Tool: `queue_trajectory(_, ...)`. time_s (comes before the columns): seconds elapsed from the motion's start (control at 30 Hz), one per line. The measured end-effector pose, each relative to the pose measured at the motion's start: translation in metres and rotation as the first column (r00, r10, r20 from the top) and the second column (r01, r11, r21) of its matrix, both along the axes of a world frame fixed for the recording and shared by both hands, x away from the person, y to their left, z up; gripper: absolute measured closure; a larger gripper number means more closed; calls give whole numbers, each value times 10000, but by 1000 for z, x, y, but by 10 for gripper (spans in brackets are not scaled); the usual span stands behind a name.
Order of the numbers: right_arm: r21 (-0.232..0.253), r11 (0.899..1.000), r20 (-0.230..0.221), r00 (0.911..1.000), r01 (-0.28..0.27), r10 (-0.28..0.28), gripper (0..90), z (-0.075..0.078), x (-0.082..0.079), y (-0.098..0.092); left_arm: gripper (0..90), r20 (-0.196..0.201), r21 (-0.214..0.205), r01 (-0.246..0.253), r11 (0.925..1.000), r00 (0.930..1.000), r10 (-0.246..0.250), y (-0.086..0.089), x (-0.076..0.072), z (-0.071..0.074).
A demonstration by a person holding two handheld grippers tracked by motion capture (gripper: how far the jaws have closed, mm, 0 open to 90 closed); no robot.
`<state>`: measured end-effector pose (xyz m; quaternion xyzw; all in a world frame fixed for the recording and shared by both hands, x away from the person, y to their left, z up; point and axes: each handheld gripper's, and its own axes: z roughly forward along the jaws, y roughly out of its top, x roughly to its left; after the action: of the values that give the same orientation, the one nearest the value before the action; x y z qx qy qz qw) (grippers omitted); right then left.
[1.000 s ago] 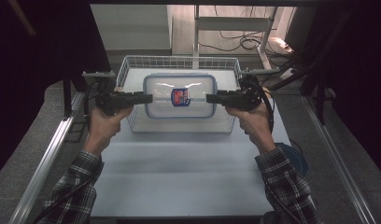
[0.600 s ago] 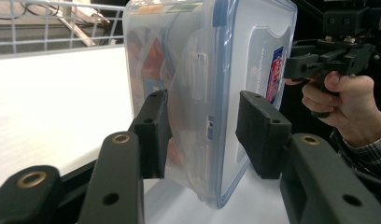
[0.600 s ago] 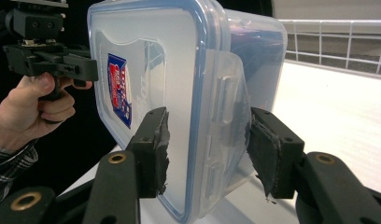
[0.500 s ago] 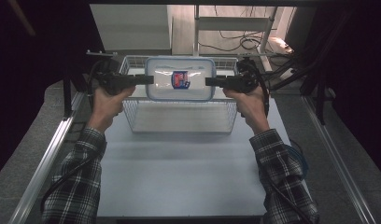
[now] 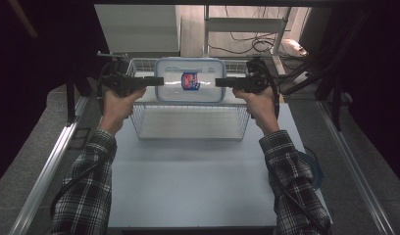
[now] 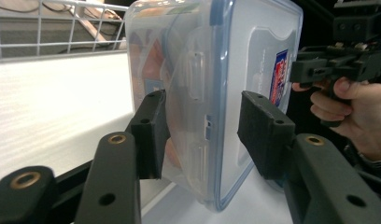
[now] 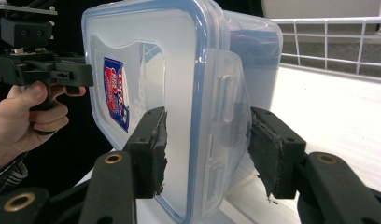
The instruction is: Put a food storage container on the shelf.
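Up and away goes the clear lidded container [image 5: 190, 81], lifted toward the wire basket's [image 5: 188, 122] far rim, left gripper [image 5: 156, 81] and right gripper [image 5: 218, 82] jaws clamping its ends.

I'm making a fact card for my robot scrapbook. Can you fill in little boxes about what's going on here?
Thing held: clear plastic box with blue-rimmed lid, a red and blue sticker on the lid
Left gripper: jaws clamp the box's left end
Right gripper: jaws clamp the box's right end
Where the box is: lifted, over the far edge of the wire basket
Basket: white wire, on the table
Inside the box: something orange, too blurry to name
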<state>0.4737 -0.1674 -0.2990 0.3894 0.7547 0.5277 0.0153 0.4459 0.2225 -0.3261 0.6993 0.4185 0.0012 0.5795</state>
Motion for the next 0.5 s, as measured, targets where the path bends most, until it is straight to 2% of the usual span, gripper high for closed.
queue_trajectory(0.07,-5,10000,37,10000,-19,19,467,-1,2,0,513,76,87,-54,9999,10000,53,-1,0,0)
queue_trajectory(0.23,-458,9989,248,9997,82,-71,444,-1,2,4,477,254,794,-126,9968,9996,106,-6,1,4)
queue_trajectory(0.37,-681,9976,337,9994,122,-99,437,0,2,5,467,183,1076,-131,9941,9998,112,-7,2,7)
queue_trajectory(0.43,-742,9972,383,9992,133,-105,423,0,2,5,444,160,1607,-138,9869,9998,114,-9,2,6)
queue_trajectory(0.5,-931,9955,402,9991,162,-125,384,-1,2,7,443,146,2195,-75,9756,9999,44,-13,3,4)
